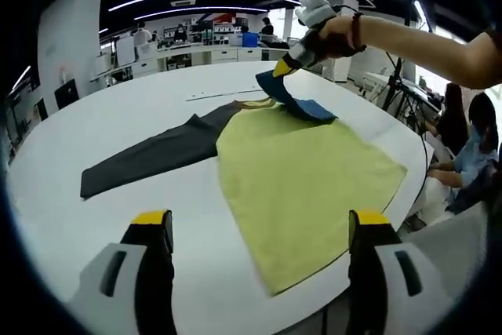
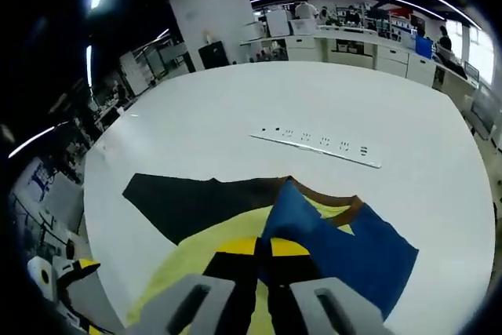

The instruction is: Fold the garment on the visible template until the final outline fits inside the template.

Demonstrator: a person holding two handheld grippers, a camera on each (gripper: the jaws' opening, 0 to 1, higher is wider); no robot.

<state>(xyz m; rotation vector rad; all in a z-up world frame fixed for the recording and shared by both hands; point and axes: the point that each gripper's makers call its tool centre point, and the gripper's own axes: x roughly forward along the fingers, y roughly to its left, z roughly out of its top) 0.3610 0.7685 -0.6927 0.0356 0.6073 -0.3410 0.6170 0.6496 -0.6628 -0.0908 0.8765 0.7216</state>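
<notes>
Nearest to us in the left gripper view, our left gripper [image 1: 263,233] hangs with its jaws apart and nothing between them, just short of the near hem of the garment [image 1: 306,170]. We take that garment as our landmark: it lies flat on the white table [image 1: 102,127], its yellow-green body spread toward the table's near edge. We cannot make out any marked template under it.

Beyond the body, a dark grey sleeve [image 1: 153,154] runs out flat from the shoulder, away to one side. On the other side, the blue sleeve [image 1: 294,100] is lifted off the table by our right gripper [image 1: 284,64], held in a hand [image 1: 333,35]. In the right gripper view that gripper's [image 2: 265,250] jaws are closed together on the blue sleeve [image 2: 345,245], with a brown collar band [image 2: 333,198] just past the pinch.

Judging by how the raised sleeve droops and creases, we expect the fabric to be light, soft and limp, with no stiffness to carry a fold by itself. It should slide easily on the smooth table, so a tug on one corner may drag the whole body. We would take it at edges and corners, cuff, hem corner, shoulder seam, pinching a single layer and laying it over low

Farther off than the garment, a long white strip [image 2: 318,145] lies on the table, well apart from the collar
</notes>
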